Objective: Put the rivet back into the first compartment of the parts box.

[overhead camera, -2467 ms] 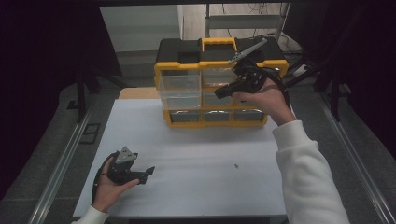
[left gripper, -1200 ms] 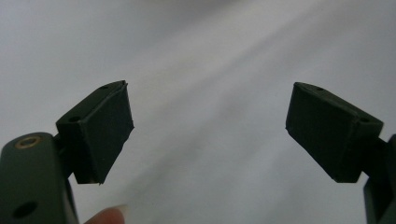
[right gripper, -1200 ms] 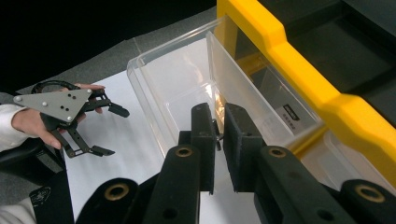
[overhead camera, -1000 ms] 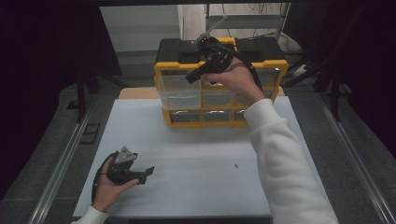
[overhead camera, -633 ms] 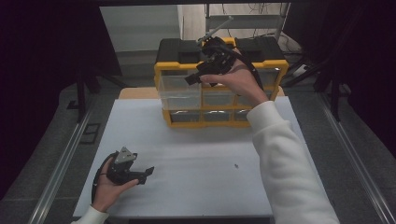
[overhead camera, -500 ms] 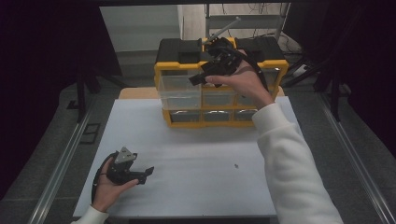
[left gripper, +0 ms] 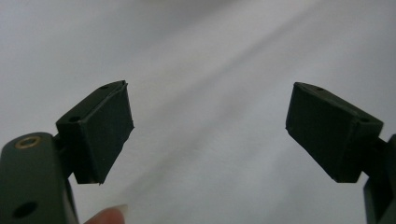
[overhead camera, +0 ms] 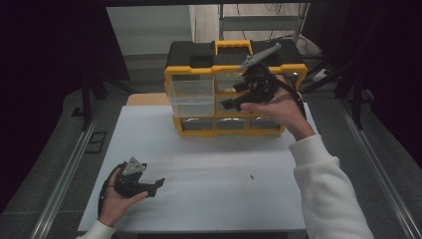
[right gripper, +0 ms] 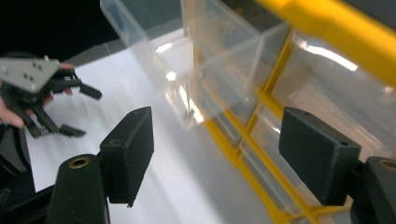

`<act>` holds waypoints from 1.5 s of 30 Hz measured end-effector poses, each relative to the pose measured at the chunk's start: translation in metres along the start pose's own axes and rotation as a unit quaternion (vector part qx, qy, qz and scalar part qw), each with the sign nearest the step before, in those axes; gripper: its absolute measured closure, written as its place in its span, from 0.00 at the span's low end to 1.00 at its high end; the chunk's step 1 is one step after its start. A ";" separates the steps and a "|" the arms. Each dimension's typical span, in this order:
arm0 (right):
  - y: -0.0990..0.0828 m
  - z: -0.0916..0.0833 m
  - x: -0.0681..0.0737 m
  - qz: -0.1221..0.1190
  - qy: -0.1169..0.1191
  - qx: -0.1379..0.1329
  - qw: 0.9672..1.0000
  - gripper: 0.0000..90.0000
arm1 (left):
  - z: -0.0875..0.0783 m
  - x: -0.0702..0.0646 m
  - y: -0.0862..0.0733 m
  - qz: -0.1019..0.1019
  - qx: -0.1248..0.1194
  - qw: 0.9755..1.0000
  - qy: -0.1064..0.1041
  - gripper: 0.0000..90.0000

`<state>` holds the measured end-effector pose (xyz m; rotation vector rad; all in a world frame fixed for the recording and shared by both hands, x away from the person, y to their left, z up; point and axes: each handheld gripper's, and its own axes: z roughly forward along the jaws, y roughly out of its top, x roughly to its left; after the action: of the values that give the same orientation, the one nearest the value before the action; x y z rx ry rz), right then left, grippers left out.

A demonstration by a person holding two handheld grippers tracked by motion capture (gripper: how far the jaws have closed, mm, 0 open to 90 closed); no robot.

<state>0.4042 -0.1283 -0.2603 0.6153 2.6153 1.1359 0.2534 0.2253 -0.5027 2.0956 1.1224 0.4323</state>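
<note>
Right gripper (overhead camera: 234,97): jaws just opened, nothing between, at yellow-and-black plastic drawer cabinet (overhead camera: 199,127); clear plastic drawer (overhead camera: 191,97) pulled out upper left. Left gripper (overhead camera: 154,185): open, idle on white bench (overhead camera: 224,199)

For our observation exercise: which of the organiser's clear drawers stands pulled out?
The upper-left clear drawer: it juts forward from the yellow organiser, while the other drawers sit flush in its frame.
</note>
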 end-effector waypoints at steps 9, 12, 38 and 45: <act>-0.043 0.011 0.007 0.000 -0.011 0.013 1.000 0.29 | 0.000 0.000 0.000 -0.001 -0.004 1.000 0.001 0.17; -0.058 0.016 0.006 0.004 -0.018 0.018 1.000 0.29 | 0.000 0.000 0.000 -0.004 -0.006 1.000 0.002 0.17; -0.156 0.052 0.012 0.044 -0.032 0.052 0.997 0.30 | -0.001 -0.001 0.001 -0.003 -0.008 1.000 0.006 0.17; -0.174 0.060 0.014 0.050 -0.040 0.074 0.995 0.29 | -0.002 -0.001 0.001 -0.003 -0.008 1.000 0.006 0.17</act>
<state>0.3632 -0.1896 -0.4291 0.8118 2.6422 0.9271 0.2524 0.2247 -0.5007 2.0790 1.1281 0.4506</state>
